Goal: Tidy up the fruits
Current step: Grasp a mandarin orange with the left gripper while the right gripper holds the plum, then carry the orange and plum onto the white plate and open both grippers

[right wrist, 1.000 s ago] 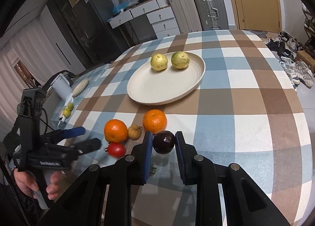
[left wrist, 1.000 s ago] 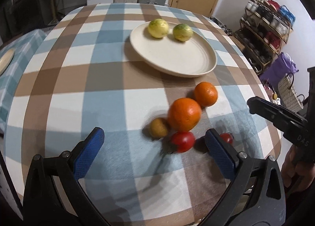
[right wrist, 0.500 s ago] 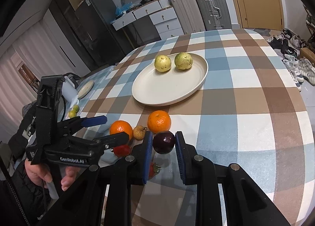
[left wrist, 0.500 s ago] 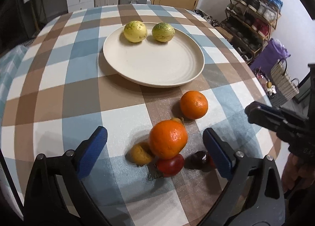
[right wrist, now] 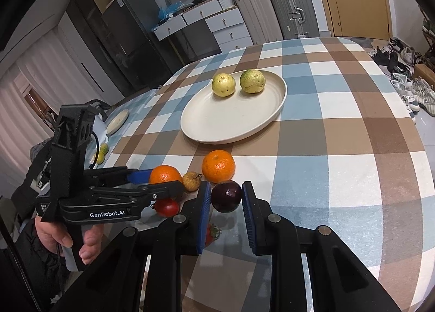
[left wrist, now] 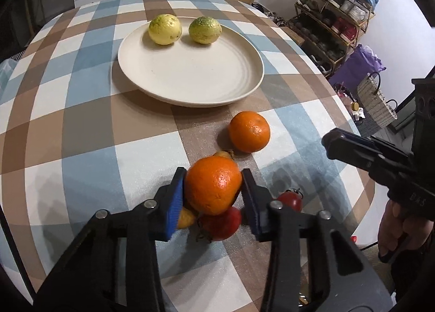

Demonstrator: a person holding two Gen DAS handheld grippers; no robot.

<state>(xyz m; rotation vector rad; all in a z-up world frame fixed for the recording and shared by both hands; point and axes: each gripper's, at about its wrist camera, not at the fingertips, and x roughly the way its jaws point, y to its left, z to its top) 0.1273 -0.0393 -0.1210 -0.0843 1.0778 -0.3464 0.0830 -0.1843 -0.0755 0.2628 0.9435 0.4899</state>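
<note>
My left gripper [left wrist: 213,174] is closing on a large orange [left wrist: 214,189], and both blue pads touch its sides near the table's front edge. In the right wrist view the same gripper [right wrist: 163,180] grips this orange [right wrist: 164,173]. A dark purple fruit [right wrist: 226,196] hangs just above the cloth, with my right gripper [right wrist: 226,189] shut on it. A cream plate [left wrist: 190,78] holds two yellow-green fruits [left wrist: 164,29] at its far rim. A second orange [left wrist: 248,135] lies between plate and grippers.
A red tomato [left wrist: 220,223], a small yellow-brown fruit [left wrist: 185,218] and a smaller tomato [left wrist: 289,200] crowd the cloth under the held orange. The checked tablecloth [left wrist: 81,127] spreads to the left. A shoe rack [left wrist: 334,7] stands beyond the table's right edge.
My left gripper moved forward over the fruit cluster and its wide-open jaws closed onto the large orange. The right gripper kept still with the purple fruit.
</note>
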